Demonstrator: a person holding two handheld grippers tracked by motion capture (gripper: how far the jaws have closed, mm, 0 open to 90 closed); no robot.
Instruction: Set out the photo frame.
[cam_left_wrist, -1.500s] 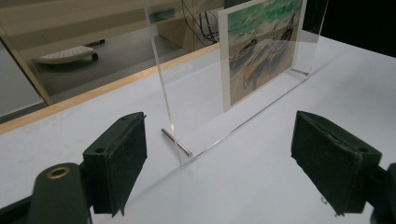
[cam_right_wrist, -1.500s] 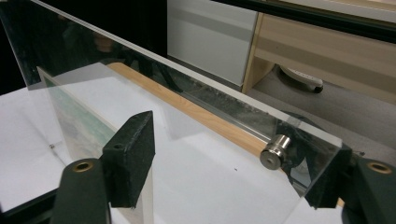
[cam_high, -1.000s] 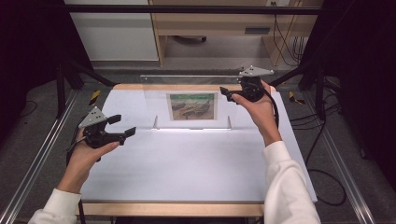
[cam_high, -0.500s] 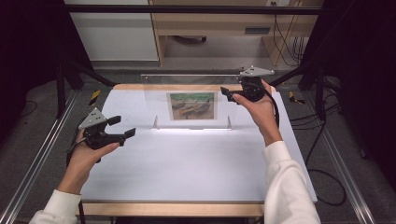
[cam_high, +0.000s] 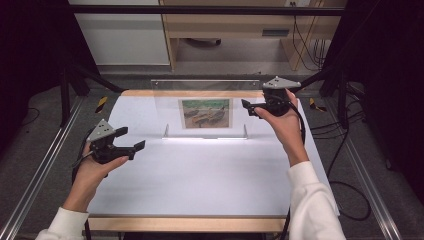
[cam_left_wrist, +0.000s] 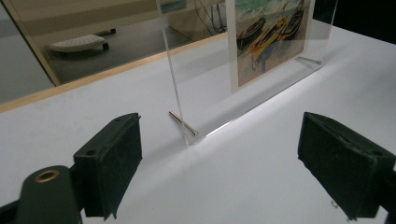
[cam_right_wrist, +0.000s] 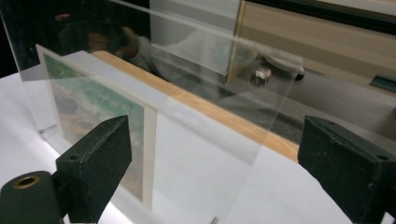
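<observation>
Clear acrylic frame (cam_high: 210, 107) stands upright on the white desk (cam_high: 210, 175), toward the far edge, approx. centred. It holds a print of boats (cam_high: 205, 113), w/ a small metal pin (cam_left_wrist: 183, 123) through each lower corner.

Left tool (cam_high: 131, 139) is held over the desk's left part, well apart from the frame, pointing right and a bit toward it. Jaws stand wide, released, nothing btwn them; they have just been opening a little further. In the left gripper view its 2 black pads (cam_left_wrist: 109, 163) flank bare white desk, w/ the frame's near left corner and pin ahead, print farther right.

Right tool (cam_high: 251, 108) sits just beside the frame's right edge, upper part, pointing left at it. Jaws also wide and released, just been opening more. In the right gripper view the clear pane's edge (cam_right_wrist: 252, 154) lies btwn the 2 pads (cam_right_wrist: 95, 161), but neither pad presses on it: gap visible both sides. Print seen through the pane on the left, the desk's wooden far edge (cam_right_wrist: 219, 109) behind.

Both hands in white sleeves (cam_high: 312, 200) come in from the near side.
</observation>
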